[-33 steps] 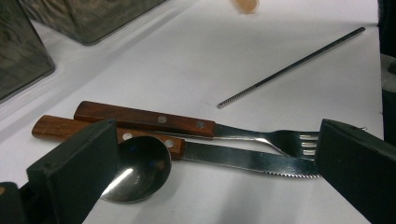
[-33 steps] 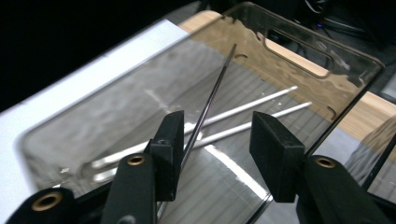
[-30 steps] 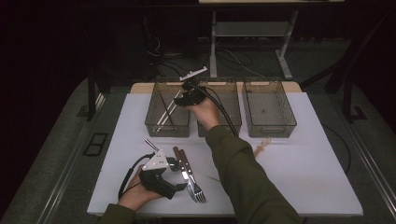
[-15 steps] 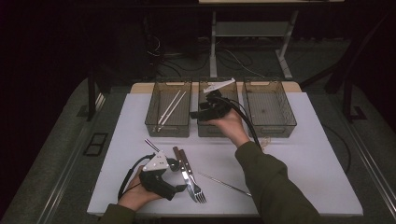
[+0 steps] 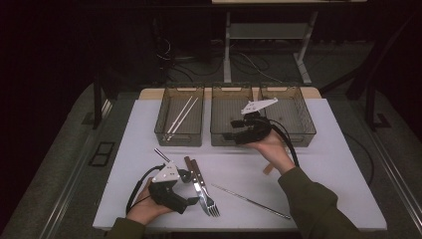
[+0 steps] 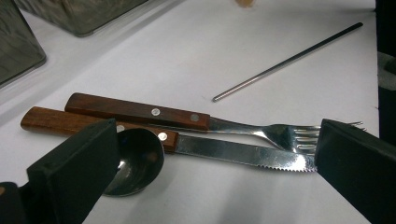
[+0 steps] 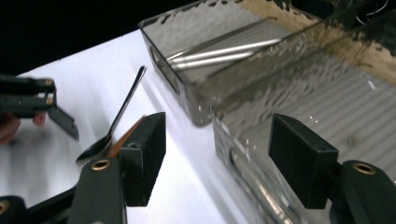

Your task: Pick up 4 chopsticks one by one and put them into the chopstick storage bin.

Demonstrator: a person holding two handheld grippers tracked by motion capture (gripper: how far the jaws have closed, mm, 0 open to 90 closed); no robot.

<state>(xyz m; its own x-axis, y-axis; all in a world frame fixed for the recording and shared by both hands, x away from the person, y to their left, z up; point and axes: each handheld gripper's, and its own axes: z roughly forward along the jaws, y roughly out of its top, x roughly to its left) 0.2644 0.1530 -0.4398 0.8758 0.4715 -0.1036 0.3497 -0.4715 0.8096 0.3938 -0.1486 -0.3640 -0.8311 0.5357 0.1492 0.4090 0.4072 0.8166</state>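
Note:
A wood-handled fork [image 6: 140,112] and knife [image 6: 233,153] lie side by side on the white table, with a spoon [image 6: 135,161] touching the knife's handle. My left gripper [image 6: 215,163] stands open low over them, one jaw by the spoon's bowl and the other by the fork's tines; it sits at the front left [image 5: 191,189] in the high view. A thin metal rod [image 5: 251,200] lies to its right. My right gripper [image 5: 230,130] hangs open and empty at the front wall of the middle bin [image 5: 231,94]. In the right gripper view its jaws [image 7: 217,158] straddle that bin's near corner.
Three clear bins stand in a row at the table's back edge. The left bin [image 5: 161,117] holds two metal rods [image 7: 219,53]; the right bin [image 5: 306,114] looks empty. A small wooden piece [image 5: 268,169] lies by the right wrist. Dark floor surrounds the table.
My right gripper has moved from over the left bin rightward and nearer, to the middle bin's front wall, with nothing in it. The left gripper and cutlery have stayed put.

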